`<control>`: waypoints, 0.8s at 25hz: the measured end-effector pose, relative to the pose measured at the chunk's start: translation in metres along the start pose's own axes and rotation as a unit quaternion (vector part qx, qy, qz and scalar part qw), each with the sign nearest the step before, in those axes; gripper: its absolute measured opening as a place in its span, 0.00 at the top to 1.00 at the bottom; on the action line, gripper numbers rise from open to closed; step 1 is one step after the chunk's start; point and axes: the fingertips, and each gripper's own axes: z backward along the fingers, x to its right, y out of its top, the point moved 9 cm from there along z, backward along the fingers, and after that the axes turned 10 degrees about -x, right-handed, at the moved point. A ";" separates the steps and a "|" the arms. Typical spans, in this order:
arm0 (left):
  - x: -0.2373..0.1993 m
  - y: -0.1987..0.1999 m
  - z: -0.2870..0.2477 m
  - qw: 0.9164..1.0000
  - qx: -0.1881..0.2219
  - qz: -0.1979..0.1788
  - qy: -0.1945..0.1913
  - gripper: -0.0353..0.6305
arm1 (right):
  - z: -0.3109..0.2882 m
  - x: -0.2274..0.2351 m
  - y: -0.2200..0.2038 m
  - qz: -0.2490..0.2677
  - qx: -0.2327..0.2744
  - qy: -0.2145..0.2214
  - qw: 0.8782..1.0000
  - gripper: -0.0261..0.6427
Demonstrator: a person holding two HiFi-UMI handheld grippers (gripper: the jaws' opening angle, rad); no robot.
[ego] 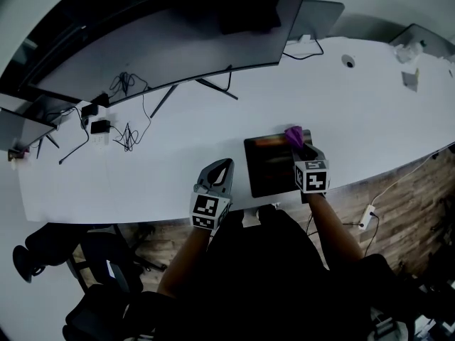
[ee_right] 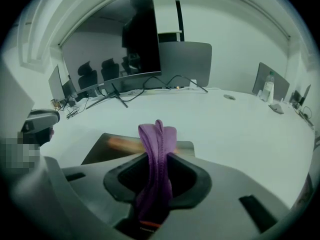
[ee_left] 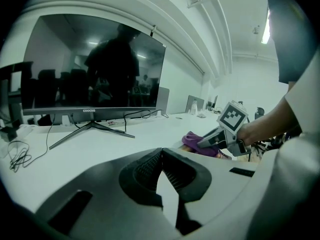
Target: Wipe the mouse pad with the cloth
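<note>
The dark mouse pad [ego: 269, 168] lies near the front edge of the white desk [ego: 213, 119], its far part showing in the right gripper view [ee_right: 112, 146]. My right gripper [ego: 300, 143] sits over the pad's right far corner, shut on a bunched purple cloth [ego: 293, 134] that sticks out past the jaws [ee_right: 157, 136]. My left gripper [ego: 223, 165] rests over bare desk left of the pad, shut with nothing in it [ee_left: 161, 152]. From the left gripper view, the right gripper [ee_left: 207, 140] and cloth [ee_left: 195, 140] show at the right.
A wide curved monitor [ego: 170, 34] on a splayed stand [ee_left: 90, 126] fills the back of the desk. Cables and a power adapter [ego: 99, 127] lie at the left. A laptop [ego: 316, 16] stands behind the monitor's right end. The desk's front edge runs just below the pad.
</note>
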 end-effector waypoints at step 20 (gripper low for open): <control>0.007 -0.005 0.002 1.000 -0.006 0.011 0.007 0.92 | 0.012 0.028 -0.005 -0.034 0.006 -0.022 0.999 0.79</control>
